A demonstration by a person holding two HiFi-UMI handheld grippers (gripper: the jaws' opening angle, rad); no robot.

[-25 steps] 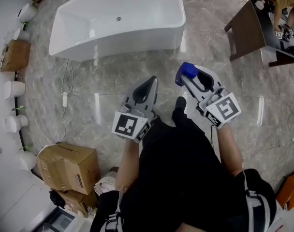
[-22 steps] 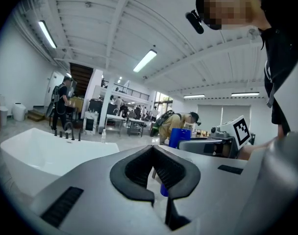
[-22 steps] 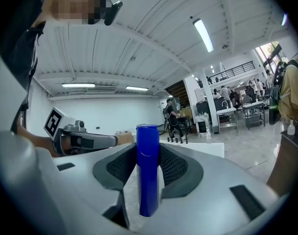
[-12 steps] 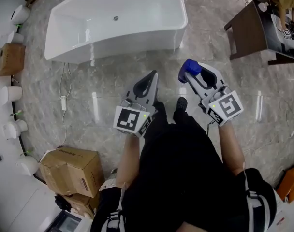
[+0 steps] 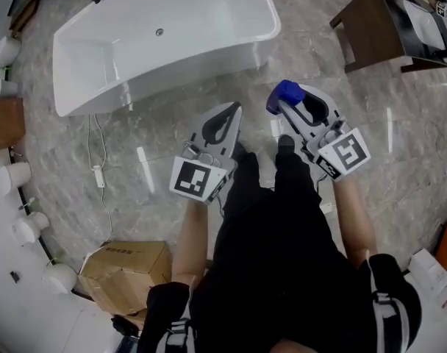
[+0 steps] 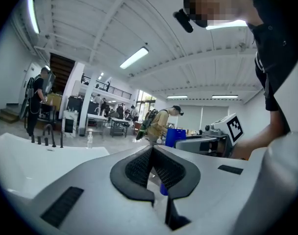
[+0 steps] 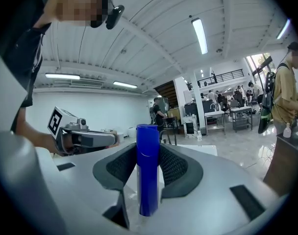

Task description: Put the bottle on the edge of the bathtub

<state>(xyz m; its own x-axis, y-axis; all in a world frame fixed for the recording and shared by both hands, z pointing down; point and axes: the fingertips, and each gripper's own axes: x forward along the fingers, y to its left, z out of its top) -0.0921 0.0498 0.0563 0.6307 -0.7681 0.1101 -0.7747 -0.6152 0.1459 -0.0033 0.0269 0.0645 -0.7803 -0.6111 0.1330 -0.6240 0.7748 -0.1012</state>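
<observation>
A blue bottle (image 5: pixel 284 96) stands upright between the jaws of my right gripper (image 5: pixel 292 109), which is shut on it and held over the marble floor. In the right gripper view the bottle (image 7: pixel 148 170) fills the gap between the black pads (image 7: pixel 174 166) of that gripper (image 7: pixel 148 153). My left gripper (image 5: pixel 228 115) hangs beside it, shut and empty; its tips meet in the left gripper view (image 6: pixel 151 150). The white bathtub (image 5: pixel 98 94) lies ahead and to the left, its near edge a step beyond both grippers. Its rim (image 6: pixel 36 155) also shows low on the left.
A dark wooden table (image 5: pixel 374 28) stands at the upper right. A cardboard box (image 5: pixel 128 267) sits at the lower left, white fixtures (image 5: pixel 16 175) line the left wall, and a cable (image 5: pixel 97 171) lies on the floor. People stand far back in the hall.
The bathtub has slid left and closer in the head view as the person stepped forward. Both grippers keep the same pose, the bottle still in the right one.
</observation>
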